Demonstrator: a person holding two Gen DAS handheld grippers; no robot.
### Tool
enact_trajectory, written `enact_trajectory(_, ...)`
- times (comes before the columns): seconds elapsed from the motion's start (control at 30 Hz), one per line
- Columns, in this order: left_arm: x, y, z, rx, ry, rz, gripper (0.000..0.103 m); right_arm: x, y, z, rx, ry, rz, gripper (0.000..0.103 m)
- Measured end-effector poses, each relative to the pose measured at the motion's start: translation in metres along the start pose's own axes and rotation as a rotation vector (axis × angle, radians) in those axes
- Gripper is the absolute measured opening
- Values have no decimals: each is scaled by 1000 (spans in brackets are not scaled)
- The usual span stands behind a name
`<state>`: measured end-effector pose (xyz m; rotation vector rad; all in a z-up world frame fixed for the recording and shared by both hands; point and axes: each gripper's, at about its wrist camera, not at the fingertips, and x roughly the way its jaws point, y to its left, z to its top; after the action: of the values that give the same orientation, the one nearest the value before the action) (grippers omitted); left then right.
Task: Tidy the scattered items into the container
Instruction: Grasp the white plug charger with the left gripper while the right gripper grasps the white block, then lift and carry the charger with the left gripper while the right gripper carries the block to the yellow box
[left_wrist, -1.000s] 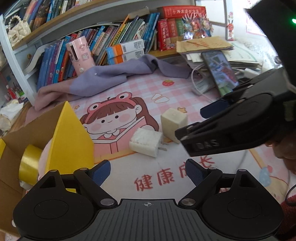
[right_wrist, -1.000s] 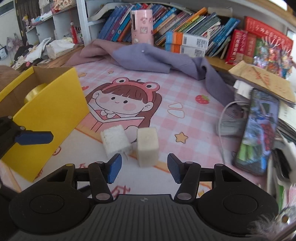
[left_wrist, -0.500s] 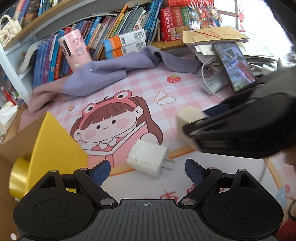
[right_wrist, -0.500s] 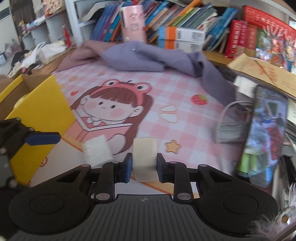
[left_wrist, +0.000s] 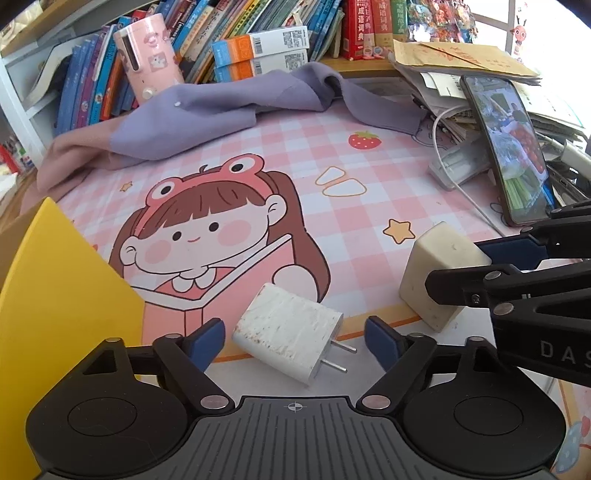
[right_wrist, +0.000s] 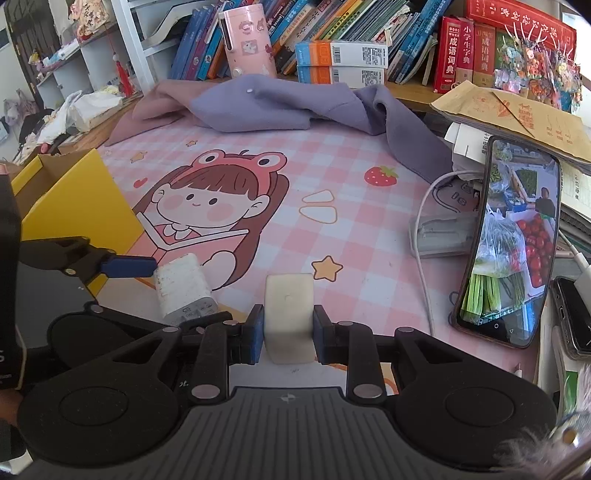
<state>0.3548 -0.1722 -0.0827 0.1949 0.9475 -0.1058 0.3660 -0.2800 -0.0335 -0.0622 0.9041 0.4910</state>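
Cream plug (right_wrist: 288, 317), bottom centre of right view: right tool (right_wrist: 288, 332) clamped on its flat sides. White charger (left_wrist: 286, 334) lies on counter (left_wrist: 369, 177), prongs toward frame right, betw. closing pads of left tool (left_wrist: 293, 338), not yet touching. Both likely light, rigid, smooth; grip flat faces, avoid prongs. Yellow box (left_wrist: 55, 295) at left.

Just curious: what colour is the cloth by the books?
Lilac cloth, pink at one end; clearest in right wrist view.
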Motion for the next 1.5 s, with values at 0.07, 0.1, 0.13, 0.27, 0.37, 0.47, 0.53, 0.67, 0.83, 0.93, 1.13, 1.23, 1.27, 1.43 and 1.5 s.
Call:
enact_trajectory(0.07,3,3,0,-21,10,-13,80,0,0,0,0,1,0,25)
enact_trajectory(0.1,5,5,-1,-35,12,-22,78,0,0,0,-3,1,-1,25)
enact_trajectory(0.13,5,8,-1,-54,11,-36,76,0,0,0,-4,1,-2,25)
enact_trajectory(0.27,4,16,-1,-101,16,-67,65,-1,1,-2,-6,1,-4,25)
enact_trajectory(0.37,-3,18,-3,-102,19,-77,65,-3,3,-3,-13,-3,-3,24)
enact_trajectory(0.47,-10,16,-6,-84,9,-77,65,-6,6,-5,-19,-4,-4,24)
enact_trajectory(0.53,-16,16,-8,-77,-4,-80,65,-10,9,-6,-23,-9,-5,24)
enact_trajectory(0.67,-33,14,-10,-49,-41,-84,65,-18,13,-7,-27,-25,-10,24)
enact_trajectory(0.83,-51,16,-19,-40,-60,-102,65,-30,21,-12,-36,-43,-14,24)
enact_trajectory(0.93,-64,18,-27,-46,-72,-109,65,-37,27,-16,-45,-51,-14,24)
enact_trajectory(1.13,-88,22,-42,-44,-100,-115,65,-52,38,-25,-57,-61,-27,23)
enact_trajectory(1.23,-99,24,-52,-53,-109,-129,65,-60,44,-31,-64,-64,-37,23)
enact_trajectory(1.27,-102,25,-55,-57,-109,-135,65,-63,46,-33,-65,-66,-42,23)
enact_trajectory(1.43,-122,30,-69,-68,-135,-165,65,-80,57,-43,-61,-80,-70,23)
enact_trajectory(1.5,-131,31,-74,-58,-151,-180,65,-88,63,-47,-57,-87,-84,23)
